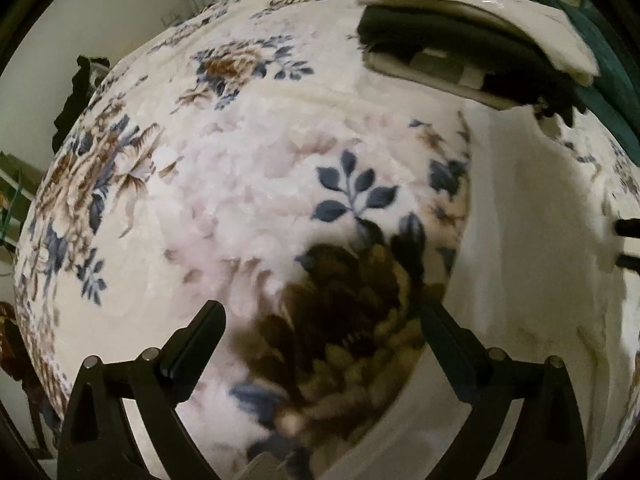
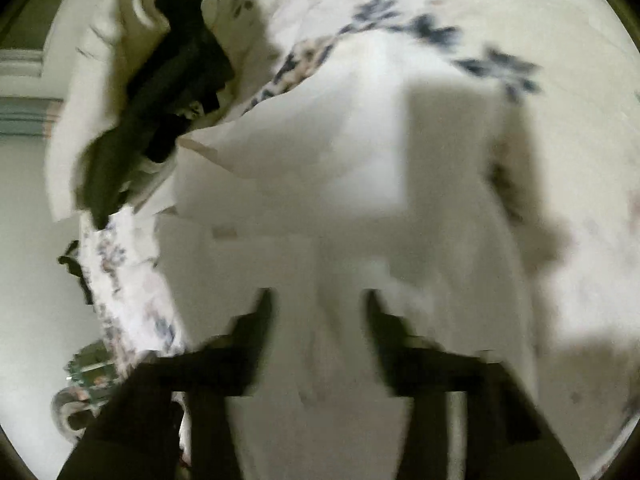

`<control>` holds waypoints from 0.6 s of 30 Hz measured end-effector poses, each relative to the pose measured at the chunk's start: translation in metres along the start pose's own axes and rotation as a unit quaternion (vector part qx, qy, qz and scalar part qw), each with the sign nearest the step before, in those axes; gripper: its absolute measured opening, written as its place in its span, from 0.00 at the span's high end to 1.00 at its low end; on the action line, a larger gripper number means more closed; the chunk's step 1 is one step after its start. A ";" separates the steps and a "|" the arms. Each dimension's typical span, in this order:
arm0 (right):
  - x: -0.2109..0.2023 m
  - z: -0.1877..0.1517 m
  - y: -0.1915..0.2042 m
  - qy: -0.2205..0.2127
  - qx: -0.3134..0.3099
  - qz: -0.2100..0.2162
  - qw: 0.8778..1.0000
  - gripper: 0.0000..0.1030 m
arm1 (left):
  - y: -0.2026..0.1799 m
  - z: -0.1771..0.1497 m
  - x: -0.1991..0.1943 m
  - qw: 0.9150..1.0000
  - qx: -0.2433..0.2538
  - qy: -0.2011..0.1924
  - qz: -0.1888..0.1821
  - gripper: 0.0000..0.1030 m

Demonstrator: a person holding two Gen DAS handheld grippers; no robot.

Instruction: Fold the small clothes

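A white garment (image 2: 320, 184) lies spread on a floral blanket (image 1: 240, 184); in the left wrist view it (image 1: 520, 216) covers the right side. My left gripper (image 1: 320, 320) is open and empty above the blanket's flower print, just left of the garment's edge. My right gripper (image 2: 318, 304) is open, its fingers (image 2: 260, 320) apart over the white garment, holding nothing; this view is blurred. The right gripper's tips show at the right edge of the left wrist view (image 1: 628, 244).
A stack of folded dark and white clothes (image 1: 472, 48) sits at the far end of the blanket, also in the right wrist view (image 2: 168, 92). A dark green cloth (image 1: 612, 76) lies beside it. The blanket's edge drops off at left (image 1: 52, 184).
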State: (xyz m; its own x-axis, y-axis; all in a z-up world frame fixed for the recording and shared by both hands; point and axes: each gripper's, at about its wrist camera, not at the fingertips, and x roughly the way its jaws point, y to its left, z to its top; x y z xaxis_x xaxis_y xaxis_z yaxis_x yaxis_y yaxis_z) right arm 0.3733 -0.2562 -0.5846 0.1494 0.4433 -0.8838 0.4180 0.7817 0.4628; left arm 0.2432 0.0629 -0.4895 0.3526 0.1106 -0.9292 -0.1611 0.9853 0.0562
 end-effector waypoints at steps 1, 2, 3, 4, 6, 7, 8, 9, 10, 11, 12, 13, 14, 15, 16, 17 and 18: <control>-0.015 -0.008 -0.012 0.004 0.003 0.003 1.000 0.42 | -0.003 -0.004 -0.005 1.000 0.005 0.001 -0.003 0.03; -0.030 -0.018 -0.027 0.012 0.007 -0.001 1.000 0.42 | -0.008 -0.009 -0.012 1.000 0.012 0.006 -0.008 0.03; -0.042 -0.026 -0.037 0.016 0.009 -0.004 1.000 0.42 | -0.017 -0.018 -0.020 1.000 0.022 0.012 -0.016 0.03; -0.055 -0.034 -0.052 0.020 0.012 -0.006 1.000 0.42 | -0.023 -0.024 -0.025 0.999 0.028 0.016 -0.020 0.03; -0.077 -0.046 -0.083 0.028 0.019 -0.015 0.999 0.42 | -0.044 -0.047 -0.039 0.998 0.047 0.035 -0.033 0.03; -0.088 -0.051 -0.101 0.032 0.023 -0.016 0.999 0.42 | -0.058 -0.062 -0.047 0.997 0.053 0.047 -0.042 0.03; -0.100 -0.056 -0.123 0.038 0.025 -0.016 0.999 0.42 | -0.073 -0.078 -0.054 0.996 0.056 0.060 -0.046 0.03; -0.106 -0.060 -0.137 0.044 0.024 -0.019 0.999 0.42 | -0.086 -0.092 -0.060 0.994 0.057 0.072 -0.050 0.03; -0.110 -0.062 -0.153 0.051 0.024 -0.023 0.998 0.42 | -0.102 -0.108 -0.066 0.993 0.058 0.086 -0.056 0.03; -0.116 -0.062 -0.172 0.057 0.023 -0.024 0.998 0.42 | -0.126 -0.133 -0.075 0.991 0.058 0.106 -0.062 0.03; -0.122 -0.061 -0.191 0.063 0.022 -0.029 0.997 0.42 | -0.144 -0.149 -0.080 0.989 0.058 0.120 -0.067 0.03; -0.127 -0.061 -0.206 0.068 0.023 -0.039 0.997 0.42 | -0.164 -0.168 -0.086 0.986 0.056 0.138 -0.075 0.03; -0.134 -0.059 -0.222 0.071 0.023 -0.045 0.996 0.42 | -0.186 -0.187 -0.090 0.982 0.052 0.159 -0.085 0.03; -0.142 -0.056 -0.238 0.074 0.020 -0.046 0.996 0.42 | -0.213 -0.214 -0.093 0.976 0.042 0.191 -0.096 0.03; -0.147 -0.054 -0.251 0.078 0.015 -0.049 0.996 0.42 | -0.228 -0.228 -0.095 0.973 0.033 0.207 -0.101 0.03; -0.153 -0.051 -0.263 0.081 0.012 -0.053 0.995 0.42 | -0.244 -0.244 -0.096 0.968 0.021 0.224 -0.108 0.03; -0.158 -0.048 -0.275 0.082 0.011 -0.058 0.995 0.42 | -0.262 -0.261 -0.096 0.963 0.004 0.242 -0.121 0.03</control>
State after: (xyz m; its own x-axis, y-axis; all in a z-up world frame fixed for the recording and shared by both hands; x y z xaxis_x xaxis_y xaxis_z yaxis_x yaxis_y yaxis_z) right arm 0.1915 -0.5201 -0.5690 -0.0477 0.4171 -0.9076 0.4436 0.8230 0.3548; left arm 0.0108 -0.2393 -0.5100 -0.0926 -0.1947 -0.9765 -0.1208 0.9756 -0.1831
